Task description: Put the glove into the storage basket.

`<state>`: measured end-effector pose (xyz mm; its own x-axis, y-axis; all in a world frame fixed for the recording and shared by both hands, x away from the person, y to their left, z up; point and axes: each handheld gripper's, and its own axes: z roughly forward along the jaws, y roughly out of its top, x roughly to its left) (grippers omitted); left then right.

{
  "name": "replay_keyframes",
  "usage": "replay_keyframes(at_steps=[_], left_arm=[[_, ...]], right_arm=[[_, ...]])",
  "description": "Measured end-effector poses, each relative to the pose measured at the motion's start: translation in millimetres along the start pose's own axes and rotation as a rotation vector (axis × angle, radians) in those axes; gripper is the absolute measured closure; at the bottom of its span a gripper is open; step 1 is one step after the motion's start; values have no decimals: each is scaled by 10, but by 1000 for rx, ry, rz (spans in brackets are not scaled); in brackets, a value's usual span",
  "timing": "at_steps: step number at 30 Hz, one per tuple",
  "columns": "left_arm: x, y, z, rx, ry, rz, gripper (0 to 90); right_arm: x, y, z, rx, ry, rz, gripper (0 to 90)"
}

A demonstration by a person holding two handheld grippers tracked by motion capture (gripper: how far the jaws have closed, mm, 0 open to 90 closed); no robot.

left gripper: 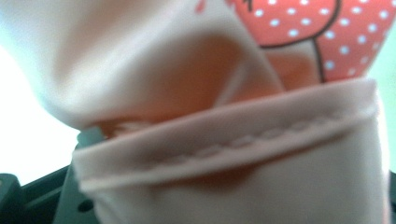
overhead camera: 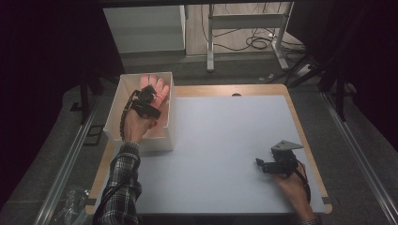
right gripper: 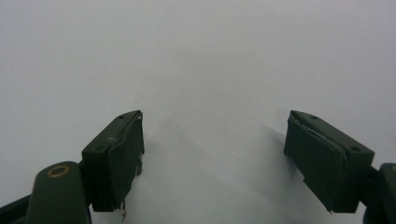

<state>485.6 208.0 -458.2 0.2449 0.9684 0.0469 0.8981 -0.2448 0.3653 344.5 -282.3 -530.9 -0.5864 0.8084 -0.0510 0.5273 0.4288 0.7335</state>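
Observation:
A pink fabric glove [overhead camera: 157,86] with a red, white-dotted patch lies in the white box [overhead camera: 114,110] at the table's far left. My left gripper [overhead camera: 149,97] reaches down into that box and is shut on the glove. In the left gripper view the glove's stitched hem [left gripper: 233,144] lies right up against the camera and hides the jaws. At the near right, my right gripper [overhead camera: 261,164] rests low over the pale mat [overhead camera: 220,136]. Its jaws stand wide apart [right gripper: 215,154] with nothing between them.
The pale mat covers most of the wooden table [overhead camera: 293,108]. The box stands at the mat's left edge, partly over the table's side. Beyond the table are a metal frame [overhead camera: 244,21] and cables on the floor. Crumpled plastic [overhead camera: 70,201] lies at the near left.

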Motion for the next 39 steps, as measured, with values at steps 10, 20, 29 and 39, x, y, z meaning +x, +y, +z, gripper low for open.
replay_keyframes(at_steps=[10,20,29,39], left_arm=[[-97,124,310,119,-37,-13,365],[-74,145,479,165,-113,-22,220],[-23,97,412,167,-171,-35,80],[-4,63,108,99,-160,-16,32]], right_arm=[[-1,0,1,0,0,0,201],[0,0,1,0,1,0,201],[0,0,0,0,0,0,201],[1,0,1,-1,-1,0,201]])
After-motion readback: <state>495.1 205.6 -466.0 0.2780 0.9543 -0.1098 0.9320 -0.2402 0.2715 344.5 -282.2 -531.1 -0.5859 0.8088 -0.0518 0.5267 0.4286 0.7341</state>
